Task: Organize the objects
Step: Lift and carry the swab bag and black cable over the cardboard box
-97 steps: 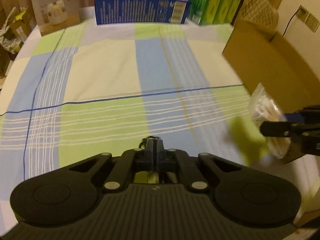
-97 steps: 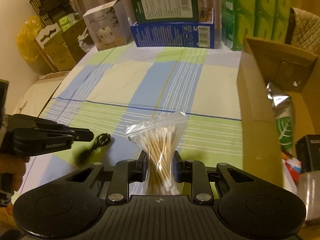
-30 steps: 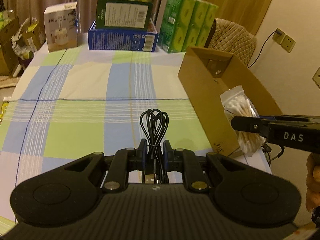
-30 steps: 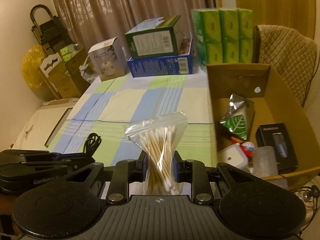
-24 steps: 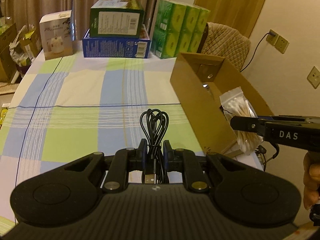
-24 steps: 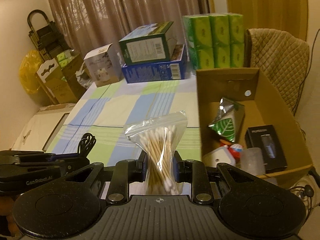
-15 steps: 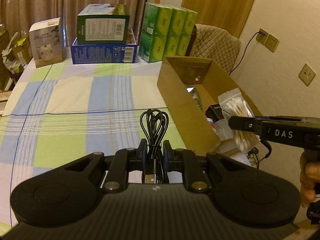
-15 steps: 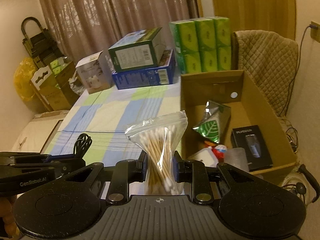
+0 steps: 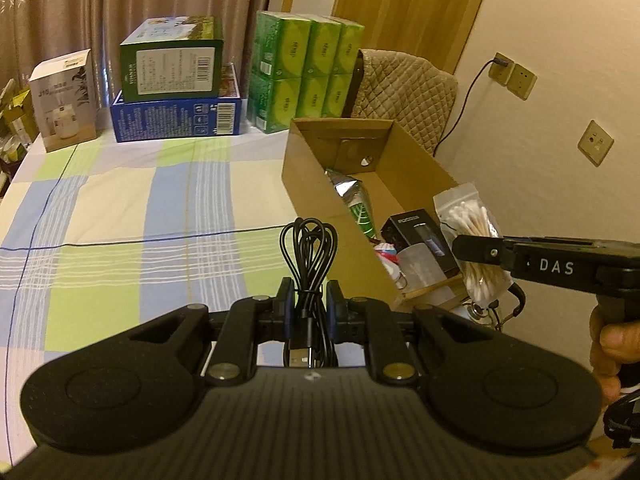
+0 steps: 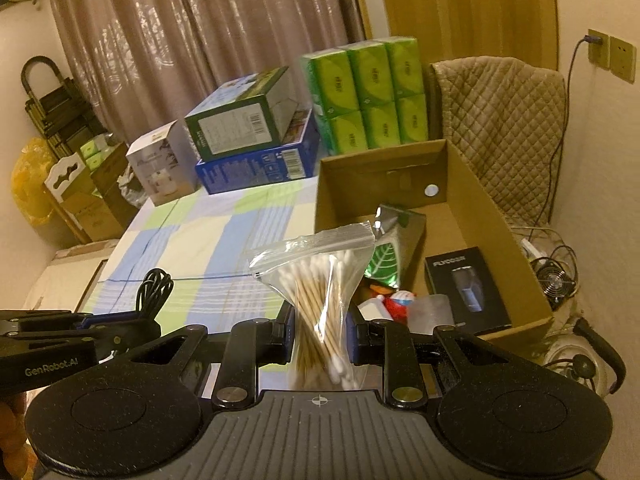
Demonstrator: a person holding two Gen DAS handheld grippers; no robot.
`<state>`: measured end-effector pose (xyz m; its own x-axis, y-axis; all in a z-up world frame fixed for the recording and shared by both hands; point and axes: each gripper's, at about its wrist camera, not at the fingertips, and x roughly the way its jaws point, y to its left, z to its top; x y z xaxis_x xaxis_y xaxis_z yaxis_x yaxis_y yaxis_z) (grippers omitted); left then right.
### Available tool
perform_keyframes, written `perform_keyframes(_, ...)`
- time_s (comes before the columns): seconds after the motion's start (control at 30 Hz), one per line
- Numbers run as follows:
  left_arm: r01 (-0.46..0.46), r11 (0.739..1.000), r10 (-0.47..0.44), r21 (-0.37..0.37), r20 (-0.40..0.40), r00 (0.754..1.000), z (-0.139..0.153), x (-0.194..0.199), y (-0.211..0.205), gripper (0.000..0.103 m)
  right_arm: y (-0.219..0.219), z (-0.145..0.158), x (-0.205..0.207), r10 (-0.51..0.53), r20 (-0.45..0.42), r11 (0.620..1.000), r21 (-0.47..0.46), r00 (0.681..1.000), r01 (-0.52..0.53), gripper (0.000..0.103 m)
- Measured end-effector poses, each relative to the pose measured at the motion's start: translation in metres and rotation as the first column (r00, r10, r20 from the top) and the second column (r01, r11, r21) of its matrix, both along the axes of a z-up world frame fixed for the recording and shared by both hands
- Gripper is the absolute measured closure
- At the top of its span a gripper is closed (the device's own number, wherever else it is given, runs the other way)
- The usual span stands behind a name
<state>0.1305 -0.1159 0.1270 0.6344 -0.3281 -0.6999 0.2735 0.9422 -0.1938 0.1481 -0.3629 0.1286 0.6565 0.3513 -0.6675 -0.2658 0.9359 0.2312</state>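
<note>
My left gripper (image 9: 308,300) is shut on a coiled black cable (image 9: 308,248), held above the checked tablecloth (image 9: 120,208) near the left wall of the cardboard box (image 9: 312,184). My right gripper (image 10: 318,332) is shut on a clear bag of cotton swabs (image 10: 320,280), held above the near end of the box (image 10: 476,192). The bag also shows in the left wrist view (image 9: 474,228), at the box's near right corner. The cable shows in the right wrist view (image 10: 154,290), at the left.
In the box lie a green leaf-print pouch (image 10: 390,252), a black carton (image 10: 466,284), a clear cup (image 10: 430,308) and small items. Stacked cartons (image 9: 176,92) and green tissue packs (image 9: 308,76) stand at the table's far edge. A quilted chair (image 9: 400,92) stands behind the box.
Both grippers have risen and drawn back with their loads. The right gripper has shifted right, over the near end of the box. Both stay shut.
</note>
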Motion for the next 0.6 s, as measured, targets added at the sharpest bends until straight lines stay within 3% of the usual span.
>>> perform_keyframes(0.6,0.095,0.995,-0.094,-0.042,0.008,0.996,0.01,0.014,-0.055,0.091,-0.049,-0.009,0.008,-0.097,-0.012,0.995,-0.033,0.995,0.096,0.082)
